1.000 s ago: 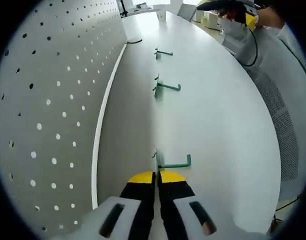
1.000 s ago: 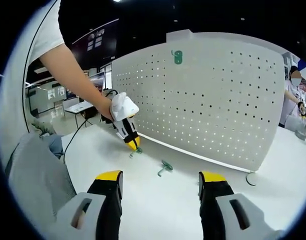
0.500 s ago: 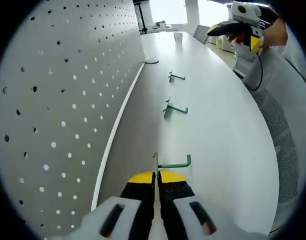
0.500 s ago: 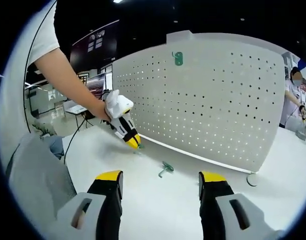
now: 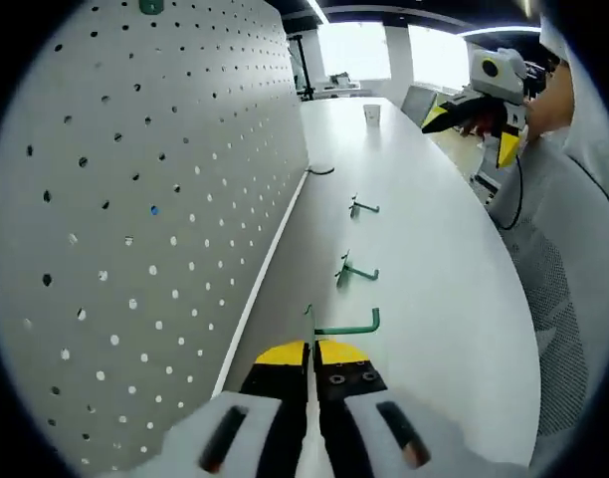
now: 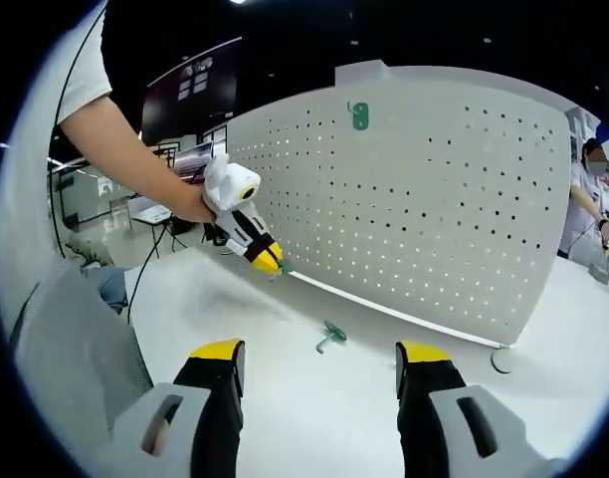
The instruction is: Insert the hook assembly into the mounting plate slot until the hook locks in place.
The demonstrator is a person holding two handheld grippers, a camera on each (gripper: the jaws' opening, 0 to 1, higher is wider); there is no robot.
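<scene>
My left gripper (image 5: 311,349) is shut on a green hook (image 5: 342,326), held up off the white table (image 5: 424,259) beside the white pegboard (image 5: 135,219). Two more green hooks (image 5: 351,272) (image 5: 361,207) lie on the table further along the board's foot. In the right gripper view the left gripper (image 6: 269,263) hangs in the air in front of the pegboard (image 6: 424,199), a person's hand on it. One green hook (image 6: 331,338) lies on the table below. A green hook (image 6: 358,115) hangs high on the board. My right gripper (image 6: 319,363) is open, holding nothing.
A black cable (image 5: 320,170) lies at the board's foot and a white cup (image 5: 371,115) stands far down the table. A grey chair (image 6: 71,349) is at the left in the right gripper view. A round white foot (image 6: 502,358) sits at the board's right end.
My left gripper has lifted the green hook up off the table and risen beside the pegboard. The right gripper has stayed still and open.
</scene>
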